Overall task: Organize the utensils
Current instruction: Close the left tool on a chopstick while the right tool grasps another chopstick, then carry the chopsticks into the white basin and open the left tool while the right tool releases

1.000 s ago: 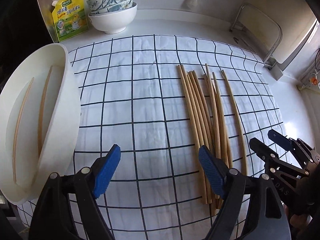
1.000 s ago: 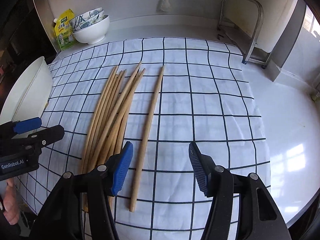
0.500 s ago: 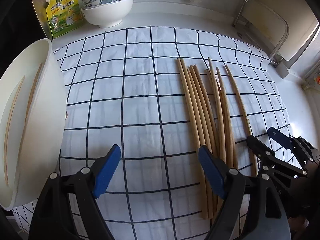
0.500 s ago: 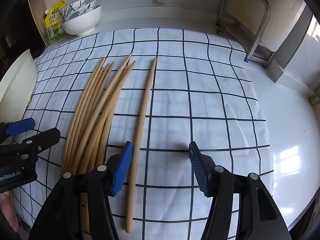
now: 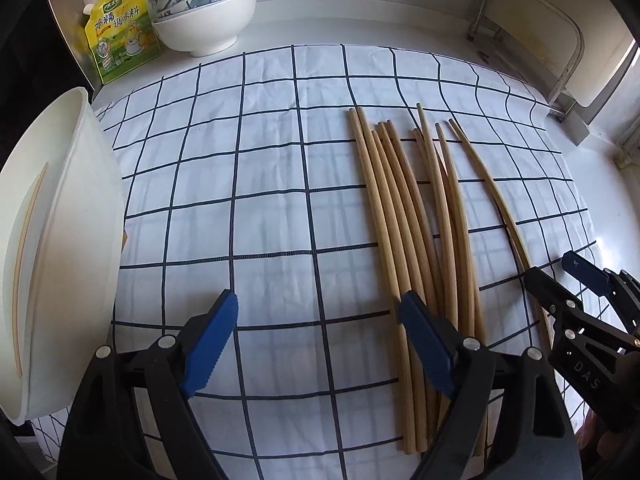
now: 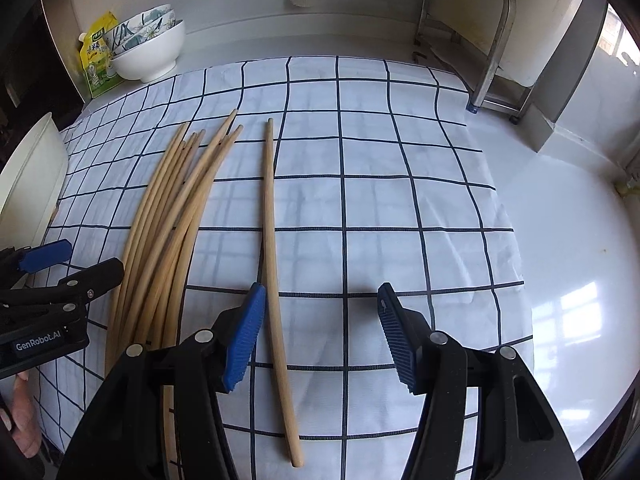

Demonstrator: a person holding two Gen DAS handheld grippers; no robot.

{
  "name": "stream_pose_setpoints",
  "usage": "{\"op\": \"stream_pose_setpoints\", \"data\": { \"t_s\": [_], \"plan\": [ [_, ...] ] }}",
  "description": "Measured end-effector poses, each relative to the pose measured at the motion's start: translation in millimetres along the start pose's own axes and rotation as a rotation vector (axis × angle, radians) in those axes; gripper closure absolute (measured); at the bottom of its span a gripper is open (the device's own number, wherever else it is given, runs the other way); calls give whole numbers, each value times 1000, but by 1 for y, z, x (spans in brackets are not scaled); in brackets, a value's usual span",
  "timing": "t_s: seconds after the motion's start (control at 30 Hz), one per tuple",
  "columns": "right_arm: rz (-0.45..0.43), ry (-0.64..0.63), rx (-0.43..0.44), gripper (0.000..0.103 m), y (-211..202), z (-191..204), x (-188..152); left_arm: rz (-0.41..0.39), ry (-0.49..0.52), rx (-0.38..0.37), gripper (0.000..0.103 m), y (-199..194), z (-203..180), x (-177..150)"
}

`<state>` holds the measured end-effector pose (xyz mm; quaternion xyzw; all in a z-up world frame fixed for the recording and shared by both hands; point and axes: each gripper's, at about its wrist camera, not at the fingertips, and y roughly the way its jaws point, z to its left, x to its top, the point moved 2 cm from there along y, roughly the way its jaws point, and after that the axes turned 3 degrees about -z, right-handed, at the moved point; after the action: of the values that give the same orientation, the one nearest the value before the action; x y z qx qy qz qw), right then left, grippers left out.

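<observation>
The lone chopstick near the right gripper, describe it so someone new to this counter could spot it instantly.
Start at the checked cloth covering the white counter, then find the bundle of wooden chopsticks on it. The lone chopstick lies alone beside that bundle, on the side away from the white tub, touching none of them.

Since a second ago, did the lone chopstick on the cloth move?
No. The lone chopstick lies on the same cloth squares, tip by the same grid line. Only the camera came closer; the right fingers now straddle it.
</observation>
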<state>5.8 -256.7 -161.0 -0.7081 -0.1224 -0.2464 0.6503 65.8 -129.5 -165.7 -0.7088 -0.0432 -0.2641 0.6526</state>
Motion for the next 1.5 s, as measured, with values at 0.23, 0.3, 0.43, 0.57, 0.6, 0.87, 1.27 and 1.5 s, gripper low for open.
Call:
{"op": "stream_pose_setpoints", "data": {
  "t_s": [0.23, 0.3, 0.43, 0.57, 0.6, 0.87, 1.27, 1.5],
  "plan": [
    [-4, -1, 3, 47, 1, 2, 2, 18, -1, 64, 19, 5, 10, -2],
    [-7, -4, 2, 47, 1, 2, 3, 13, 0, 77, 19, 4, 15, -4],
    [-12, -12, 2, 47, 4, 4, 6, 7, -6, 76, 19, 5, 20, -3],
    [-14, -19, -13, 47, 8, 6, 9, -5, 9, 73, 19, 7, 13, 2],
    [-16, -21, -17, 47, 10, 7, 10, -7, 12, 71, 19, 8, 11, 3],
    [-42, -53, 8, 60, 13, 16, 15, -27, 41, 32, 77, 4, -14, 11],
    [-19, -6, 113, 97, 5, 19, 14, 7, 21, -46, 96, -3, -9, 7],
    [-35, 38, 126, 97, -17, 12, 14, -11, 12, -76, 96, -24, 1, 9]
  ]
}}
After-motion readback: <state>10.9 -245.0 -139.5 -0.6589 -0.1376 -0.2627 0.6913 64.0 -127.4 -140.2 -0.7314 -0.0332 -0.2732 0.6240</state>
